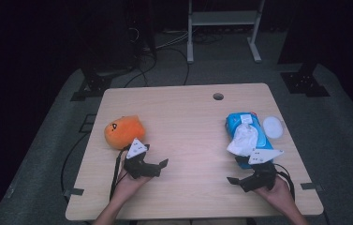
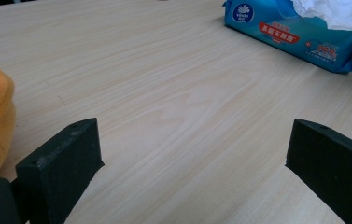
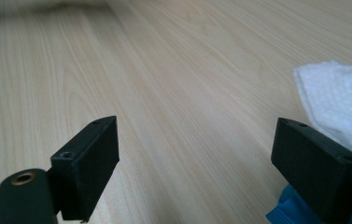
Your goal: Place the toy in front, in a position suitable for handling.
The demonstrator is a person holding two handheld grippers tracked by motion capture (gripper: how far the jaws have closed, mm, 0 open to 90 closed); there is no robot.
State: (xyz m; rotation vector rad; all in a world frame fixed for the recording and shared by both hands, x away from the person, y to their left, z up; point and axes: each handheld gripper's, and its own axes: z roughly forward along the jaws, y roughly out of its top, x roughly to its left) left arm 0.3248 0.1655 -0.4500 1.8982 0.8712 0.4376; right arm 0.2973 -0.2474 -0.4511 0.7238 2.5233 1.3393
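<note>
Here I see the blue wipes pack [image 1: 248, 132] lying on the right side of the tabletop [image 1: 183, 140], with a white wipe [image 1: 243, 139] sticking out of its top. My right hand-held gripper [image 1: 234, 180] rests low just beside the pack, jaws wide apart on nothing. My left hand-held gripper [image 1: 161, 164] sits near the orange plush toy [image 1: 123, 131], jaws apart too.

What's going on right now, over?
Left gripper open beside orange plush. Right gripper open by wipes pack. Nothing in the way.
</note>
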